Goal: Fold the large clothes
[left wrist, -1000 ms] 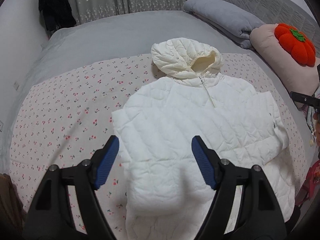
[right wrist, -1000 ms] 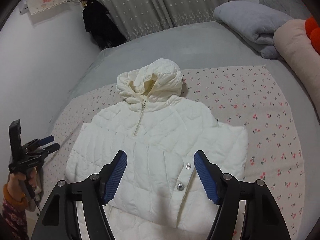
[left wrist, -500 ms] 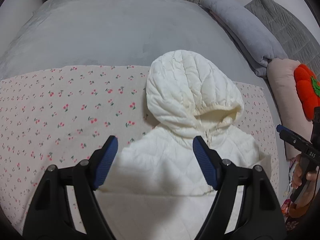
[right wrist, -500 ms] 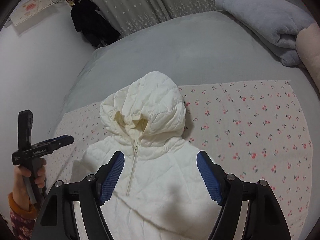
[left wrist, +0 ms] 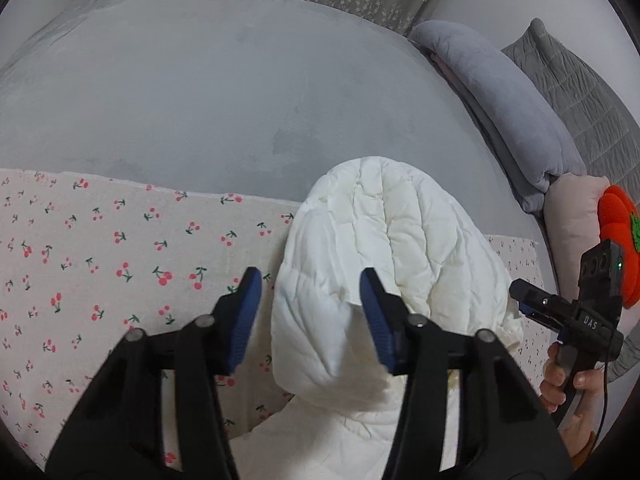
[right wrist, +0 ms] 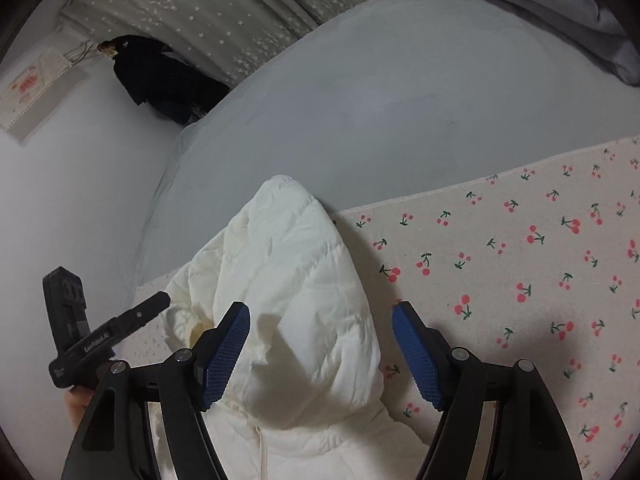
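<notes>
A white quilted hooded jacket lies on a cherry-print sheet [left wrist: 120,248] on the bed. Only its hood [left wrist: 400,248] and shoulders show. My left gripper [left wrist: 309,276] hovers low over the hood's left edge. Its jaws are closing with that edge between them, and the blue pads do not press on it. My right gripper [right wrist: 320,308] straddles the hood [right wrist: 288,264] on its right side. Its jaws are closing too, with quilted fabric between them and gaps at both pads. Each view shows the other gripper held in a hand beside the hood: the right gripper [left wrist: 532,300] and the left gripper [right wrist: 140,314].
Beyond the sheet stretches a grey bed cover [left wrist: 200,100]. A rolled grey blanket [left wrist: 500,100], a pink pillow [left wrist: 572,220] and an orange pumpkin cushion [left wrist: 616,240] line the right side. A dark garment [right wrist: 160,76] hangs by the curtain, near the white wall on the left.
Both grippers travelled forward from over the jacket's body to its hood and dropped closer to it. Both pairs of jaws have narrowed, the left pair more.
</notes>
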The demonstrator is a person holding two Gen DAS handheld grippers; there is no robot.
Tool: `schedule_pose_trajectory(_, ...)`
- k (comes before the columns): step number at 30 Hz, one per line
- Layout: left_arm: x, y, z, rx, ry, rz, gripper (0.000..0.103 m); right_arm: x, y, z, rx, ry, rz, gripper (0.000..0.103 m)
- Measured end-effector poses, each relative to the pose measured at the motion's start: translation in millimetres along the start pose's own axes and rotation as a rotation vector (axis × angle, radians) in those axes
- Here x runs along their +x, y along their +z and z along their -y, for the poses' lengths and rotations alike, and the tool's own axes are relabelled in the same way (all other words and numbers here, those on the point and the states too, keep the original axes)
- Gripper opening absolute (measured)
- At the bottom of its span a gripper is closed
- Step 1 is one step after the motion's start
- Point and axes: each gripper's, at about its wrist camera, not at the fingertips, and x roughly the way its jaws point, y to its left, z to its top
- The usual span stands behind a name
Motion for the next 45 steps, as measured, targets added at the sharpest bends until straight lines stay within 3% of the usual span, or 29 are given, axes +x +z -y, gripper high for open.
schedule_pose_trajectory(1,4,0,0,-0.004,-0.001,-0.008,0.032,4,0,3,0.009,0.0,0.0,0.061)
schedule_pose_trajectory(2,8,-1,2,0.005,0.014,-0.013,0.01,8,-1,5,0.012,0.003,-0.004,0.046)
schedule_pose_trajectory(3,9,-3,4,0.026,0.032,-0.013,0.007,9,-3,5,0.007,-0.004,-0.005,0.023)
schedule_pose_trajectory(4,6,-6,8,0.058,0.048,0.005,0.006,8,-6,4,-0.012,-0.025,0.005,0.013)
schedule_pose_trajectory(5,1,-9,13,0.092,0.052,0.028,0.005,5,-10,1,-0.047,-0.039,0.017,0.009)
schedule_pose_trajectory(13,-77,-54,28,0.294,-0.046,0.178,0.005,-65,-64,-46,-0.351,-0.078,0.151,0.006)
schedule_pose_trajectory(17,-115,-91,25,0.416,-0.073,0.212,0.004,-93,-106,-60,-0.472,-0.076,0.146,0.006)
schedule_pose_trajectory(20,-129,-122,22,0.534,-0.054,0.214,0.004,-106,-126,-64,-0.507,-0.061,0.104,0.011)
schedule_pose_trajectory(22,-130,-137,20,0.592,-0.041,0.205,0.004,-115,-135,-72,-0.533,-0.025,0.077,0.035)
schedule_pose_trajectory(23,-130,-142,19,0.612,-0.036,0.199,0.004,-122,-137,-81,-0.554,-0.011,0.09,0.059)
schedule_pose_trajectory(24,-129,-147,20,0.629,-0.031,0.194,0.004,-129,-138,-90,-0.584,0.0,0.113,0.077)
schedule_pose_trajectory(27,-128,-157,24,0.659,-0.028,0.188,0.004,-142,-137,-128,-0.705,0.007,0.157,0.082)
schedule_pose_trajectory(32,-132,-164,29,0.677,-0.015,0.193,0.004,-122,-126,-188,-0.897,-0.138,0.181,0.083)
schedule_pose_trajectory(33,-132,-164,29,0.68,-0.007,0.192,0.004,-114,-119,-196,-0.917,-0.15,0.184,0.079)
schedule_pose_trajectory(34,-134,-165,31,0.681,0.0,0.191,0.004,-109,-120,-203,-0.935,-0.158,0.183,0.067)
schedule_pose_trajectory(35,-135,-165,30,0.681,0.013,0.192,0.004,-104,-121,-208,-0.941,-0.149,0.157,0.027)
schedule_pose_trajectory(36,-137,-164,28,0.681,0.029,0.196,0.004,-102,-122,-212,-0.937,-0.14,0.145,0.01)
schedule_pose_trajectory(42,-168,-169,5,0.648,0.025,0.201,0.004,-122,-169,-221,-1.076,-0.149,0.153,0.008)
schedule_pose_trajectory(45,-193,-179,-9,0.615,-0.014,0.197,0.004,-137,-208,-226,-1.149,-0.158,0.156,0.008)
